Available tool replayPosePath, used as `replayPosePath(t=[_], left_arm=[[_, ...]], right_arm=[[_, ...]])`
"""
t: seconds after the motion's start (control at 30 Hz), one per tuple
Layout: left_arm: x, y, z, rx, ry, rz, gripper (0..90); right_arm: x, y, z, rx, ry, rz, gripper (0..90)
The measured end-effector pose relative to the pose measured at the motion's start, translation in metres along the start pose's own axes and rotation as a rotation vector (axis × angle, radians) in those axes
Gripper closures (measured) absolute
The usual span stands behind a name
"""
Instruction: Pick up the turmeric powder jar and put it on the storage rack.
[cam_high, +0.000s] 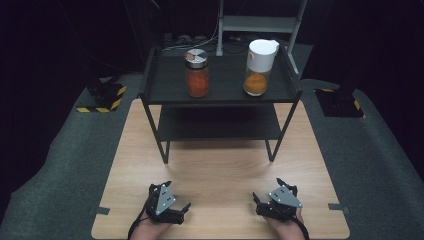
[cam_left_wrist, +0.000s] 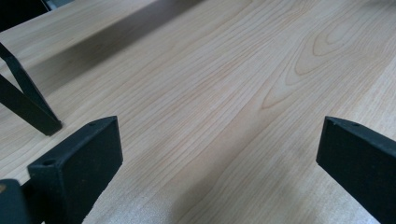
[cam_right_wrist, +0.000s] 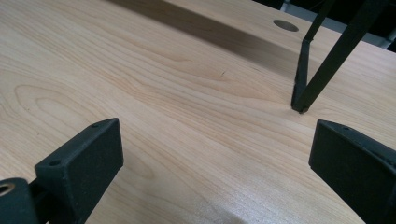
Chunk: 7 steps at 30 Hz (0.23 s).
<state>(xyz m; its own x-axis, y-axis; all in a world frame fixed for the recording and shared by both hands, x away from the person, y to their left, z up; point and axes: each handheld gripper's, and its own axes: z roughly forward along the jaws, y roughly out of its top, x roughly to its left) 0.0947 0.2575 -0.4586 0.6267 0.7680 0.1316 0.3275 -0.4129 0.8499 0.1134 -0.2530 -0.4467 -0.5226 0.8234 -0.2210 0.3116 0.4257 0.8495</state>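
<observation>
My left gripper (cam_high: 178, 194) rests low near the front edge of the wooden table (cam_high: 220, 170), left of centre. Its jaws stand wide apart with bare wood between them, so the left gripper (cam_left_wrist: 219, 154) is open. My right gripper (cam_high: 265, 188) sits at the front right, and in its own view the right gripper (cam_right_wrist: 215, 154) is open over bare wood too. On the top shelf of a black rack (cam_high: 165, 90) stand a glass jar of red-orange powder with a metal lid (cam_high: 196, 75) and a white-capped jar with orange contents (cam_high: 259, 70).
The rack's lower shelf (cam_high: 217, 122) holds nothing. One rack leg (cam_left_wrist: 28, 107) stands ahead-left of the left gripper, another leg (cam_right_wrist: 322, 65) ahead-right of the right gripper. A round hole (cam_right_wrist: 286, 25) is in the tabletop. Grey floor surrounds the table.
</observation>
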Motion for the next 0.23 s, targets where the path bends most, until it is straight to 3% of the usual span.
replayPosePath(t=[0.23], left_arm=[[-0.0002,-0.0002,-0.0005,0.002,0.005,-0.005,0.6]], right_arm=[[-0.0013,0.0013,0.0003,0.009,0.005,0.003,2.4]])
